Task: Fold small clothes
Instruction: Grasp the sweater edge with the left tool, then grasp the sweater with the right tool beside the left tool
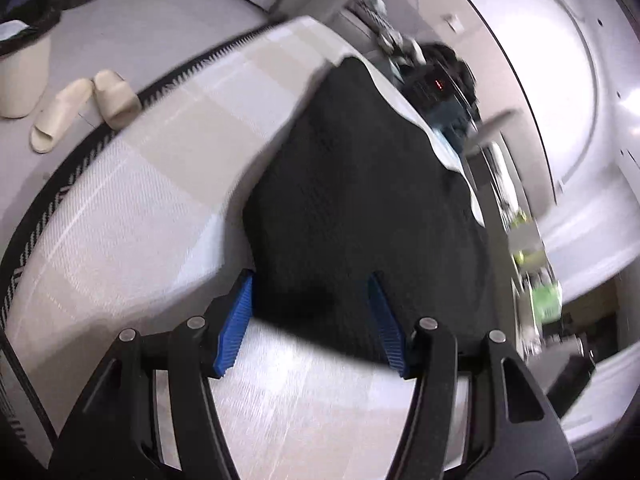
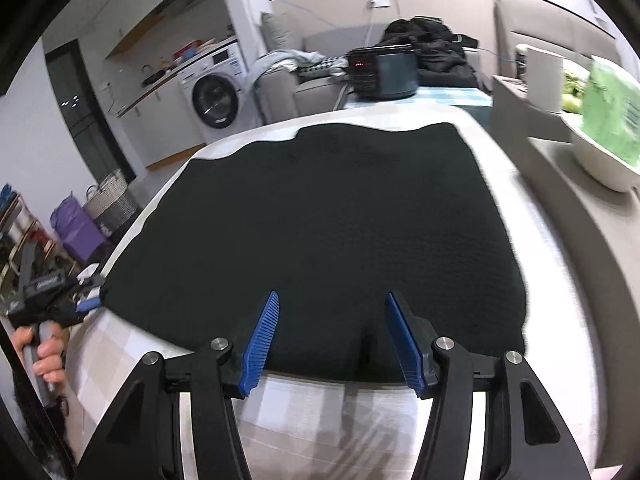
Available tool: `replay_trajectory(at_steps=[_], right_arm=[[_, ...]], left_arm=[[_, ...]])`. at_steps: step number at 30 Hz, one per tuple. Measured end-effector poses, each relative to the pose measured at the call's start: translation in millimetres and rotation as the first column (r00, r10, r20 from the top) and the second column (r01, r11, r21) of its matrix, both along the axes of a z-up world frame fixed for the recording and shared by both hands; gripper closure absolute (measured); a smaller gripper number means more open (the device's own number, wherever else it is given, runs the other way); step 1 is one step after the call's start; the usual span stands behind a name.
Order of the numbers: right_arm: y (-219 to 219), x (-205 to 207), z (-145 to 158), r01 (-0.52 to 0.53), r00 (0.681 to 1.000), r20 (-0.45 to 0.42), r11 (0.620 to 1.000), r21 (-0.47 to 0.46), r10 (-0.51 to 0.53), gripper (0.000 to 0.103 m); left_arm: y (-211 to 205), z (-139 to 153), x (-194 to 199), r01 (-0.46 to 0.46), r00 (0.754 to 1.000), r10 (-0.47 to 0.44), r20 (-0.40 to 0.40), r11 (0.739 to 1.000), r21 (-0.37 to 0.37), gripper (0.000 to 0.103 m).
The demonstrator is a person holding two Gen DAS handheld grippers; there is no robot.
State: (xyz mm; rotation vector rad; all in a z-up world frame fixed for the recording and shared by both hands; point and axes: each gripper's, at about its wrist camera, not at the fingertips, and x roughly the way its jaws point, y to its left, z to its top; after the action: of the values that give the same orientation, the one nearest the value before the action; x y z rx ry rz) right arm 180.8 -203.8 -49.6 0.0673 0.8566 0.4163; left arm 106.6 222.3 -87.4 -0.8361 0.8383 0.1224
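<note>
Black knit garment (image 2: 320,232) is lying spread flat on the checked surface (image 2: 304,432), near edge apparently doubled over. Both the left gripper (image 1: 310,320) and right gripper (image 2: 332,340) are hovering at that edge, jaws half open, gripping nothing; further folds are seemingly remaining.

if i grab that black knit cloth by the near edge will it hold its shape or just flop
The black knit cloth will probably flop: it lies flat, following the bed cover, with a wavy far edge. Its textured weave suggests it isn't slippery. Pushed, it would likely bunch rather than slide whole.
</note>
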Motion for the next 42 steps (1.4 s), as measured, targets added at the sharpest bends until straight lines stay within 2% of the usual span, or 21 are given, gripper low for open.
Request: replay_trajectory(at_steps=[1,2,3,4,5,8,14,21,27,32,35,37,38,39,40,42], right_arm=[[5,0,-2,-0.016,1.0,-0.002,1.0,-0.001,0.016,0.046],[9,1,-3,-0.028,1.0,-0.006,1.0,0.0,0.028,0.046],[13,2,-6,-0.041,0.999,-0.012,0.999,0.001,0.041,0.046],[17,2,-8,-0.051,0.999,-0.021,0.999,0.003,0.051,0.046],[19,3,-10,-0.059,0.998,-0.027,0.998,0.006,0.059,0.046],[31,6,-13,-0.086,0.995,-0.043,0.996,0.011,0.086,0.046],[77,1,-14,-0.2,0.979,-0.034,0.979,0.036,0.201,0.045],[150,-11,-22,-0.363,0.93,-0.052,0.931,0.031,0.365,0.04],[216,-26,-28,-0.472,0.88,-0.033,0.88,0.052,0.474,0.04],[267,-27,-39,-0.549,0.834,-0.048,0.836,0.022,0.549,0.04],[290,-30,-43,-0.569,0.822,-0.033,0.823,-0.015,0.568,0.04],[302,-32,-45,-0.571,0.821,-0.011,0.818,-0.065,0.571,0.047],[306,-32,-45,-0.564,0.825,0.0,0.822,-0.083,0.566,0.071],[308,-29,-45,-0.548,0.834,0.004,0.831,-0.095,0.551,0.087],[305,-26,-45,-0.535,0.844,-0.001,0.841,-0.082,0.537,0.087],[291,-15,-39,-0.483,0.875,0.006,0.875,0.039,0.483,0.088]], left_arm=[[-3,0,3,-0.014,1.0,0.014,-0.005,0.999,0.032,0.054],[-8,2,6,-0.026,0.999,0.027,-0.016,0.996,0.082,0.067],[-16,5,10,-0.032,0.999,0.037,-0.03,0.987,0.158,0.075],[-19,6,12,-0.028,0.999,0.035,-0.031,0.98,0.196,0.087],[-25,9,13,-0.023,0.999,0.029,-0.023,0.972,0.236,0.091],[-35,21,12,-0.012,1.0,0.008,0.014,0.951,0.309,0.097],[-52,46,9,0.02,0.998,-0.043,0.054,0.929,0.37,0.097],[-58,69,12,0.057,0.991,-0.095,0.094,0.939,0.339,0.098],[-50,72,11,0.087,0.985,-0.12,0.122,0.965,0.249,0.098],[-37,70,11,0.1,0.984,-0.123,0.13,0.979,0.176,0.098],[-28,63,13,0.105,0.984,-0.122,0.133,0.987,0.124,0.098],[-25,60,11,0.113,0.983,-0.128,0.133,0.987,0.111,0.098],[-23,58,9,0.116,0.983,-0.129,0.131,0.988,0.105,0.098],[-19,58,4,0.112,0.984,-0.123,0.132,0.99,0.085,0.098],[-16,58,2,0.105,0.985,-0.114,0.129,0.992,0.074,0.097],[-4,58,-6,0.089,0.986,-0.096,0.135,0.995,0.05,0.079]])
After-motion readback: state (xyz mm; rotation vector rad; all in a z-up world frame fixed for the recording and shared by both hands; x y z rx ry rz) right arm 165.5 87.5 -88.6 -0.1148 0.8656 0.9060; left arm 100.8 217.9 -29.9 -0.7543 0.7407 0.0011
